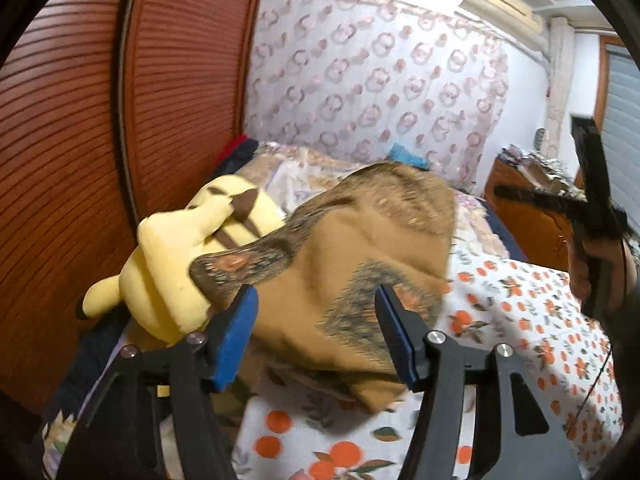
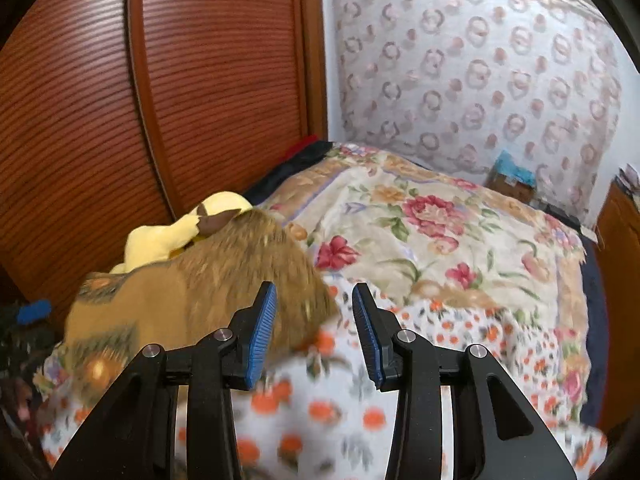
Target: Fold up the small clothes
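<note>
One brown patterned garment (image 1: 352, 264) is lying bunched on the orange-print bedsheet (image 1: 520, 320), its far edge resting against one yellow plush toy (image 1: 180, 256); both the left gripper (image 1: 316, 320) and the right gripper (image 2: 314, 320) are standing released with nothing between their blue pads. The garment is appearing folded over but loose and uneven, so the fold is judged partly complete, with squaring and flattening remaining. Only this one garment is showing on the bed, beside one floral blanket (image 2: 440, 232).
</note>
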`<state>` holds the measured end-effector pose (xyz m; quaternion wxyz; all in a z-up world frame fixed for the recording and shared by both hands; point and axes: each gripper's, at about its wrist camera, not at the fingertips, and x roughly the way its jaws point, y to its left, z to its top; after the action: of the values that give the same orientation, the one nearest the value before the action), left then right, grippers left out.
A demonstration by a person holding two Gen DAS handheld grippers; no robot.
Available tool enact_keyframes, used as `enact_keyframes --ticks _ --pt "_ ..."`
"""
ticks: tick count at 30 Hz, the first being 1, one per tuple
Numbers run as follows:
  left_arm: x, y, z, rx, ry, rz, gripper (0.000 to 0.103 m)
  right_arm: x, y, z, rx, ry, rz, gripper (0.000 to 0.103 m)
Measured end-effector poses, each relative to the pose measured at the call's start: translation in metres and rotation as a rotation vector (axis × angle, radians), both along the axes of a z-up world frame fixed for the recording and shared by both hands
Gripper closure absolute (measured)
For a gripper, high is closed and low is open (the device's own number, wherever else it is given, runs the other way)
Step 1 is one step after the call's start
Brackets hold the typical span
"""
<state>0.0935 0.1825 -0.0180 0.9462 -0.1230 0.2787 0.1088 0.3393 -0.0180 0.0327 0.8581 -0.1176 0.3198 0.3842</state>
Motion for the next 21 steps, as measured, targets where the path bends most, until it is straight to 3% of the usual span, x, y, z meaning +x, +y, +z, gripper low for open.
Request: enact_keyframes --ticks 3,10,21 --pt "-0.001 -0.022 0.013 0.057 -0.013 -0.018 0.043 -0.031 -0.035 0.005 0.016 -0.003 -0.035 0.063" --pt "0.0 -0.073 0.035 0.073 -0.067 -0.097 0.043 -0.1 -0.114 0.024 0.054 -0.056 -0.148 0.057" --pt "-0.005 -0.151 0.065 0.117 -0.111 -0.216 0.043 -0.17 -0.196 0.042 0.103 -0.13 -0.317 0.031"
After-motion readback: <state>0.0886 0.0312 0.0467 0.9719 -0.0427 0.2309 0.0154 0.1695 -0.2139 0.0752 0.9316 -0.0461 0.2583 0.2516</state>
